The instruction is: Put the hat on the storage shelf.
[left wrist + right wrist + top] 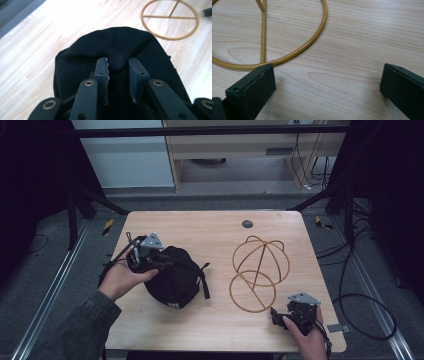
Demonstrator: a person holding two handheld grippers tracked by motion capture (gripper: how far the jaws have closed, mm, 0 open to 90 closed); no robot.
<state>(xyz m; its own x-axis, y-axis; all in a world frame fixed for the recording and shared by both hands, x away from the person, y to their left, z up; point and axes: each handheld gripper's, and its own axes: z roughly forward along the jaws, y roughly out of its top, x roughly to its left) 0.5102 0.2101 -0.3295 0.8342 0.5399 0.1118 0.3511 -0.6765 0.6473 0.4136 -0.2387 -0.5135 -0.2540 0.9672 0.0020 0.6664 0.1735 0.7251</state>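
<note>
The left gripper (117,72) pinches the top button of the black cap (172,276) by the table's (210,227) left edge; the right gripper (328,87) gapes wide near the front right corner, beside the gold wire stand (257,272).

Left gripper (118,62): held in the left hand (120,279) near the table's left edge, forearm in a grey sleeve (75,327) coming in from the bottom-left. Jaws narrowed, a small gap between them, one on each side of the top button of a black cap. Right gripper (327,87): in the right hand (307,337) near the front-right corner, jaws spread wide, low over the wood, gripping nothing.
</note>
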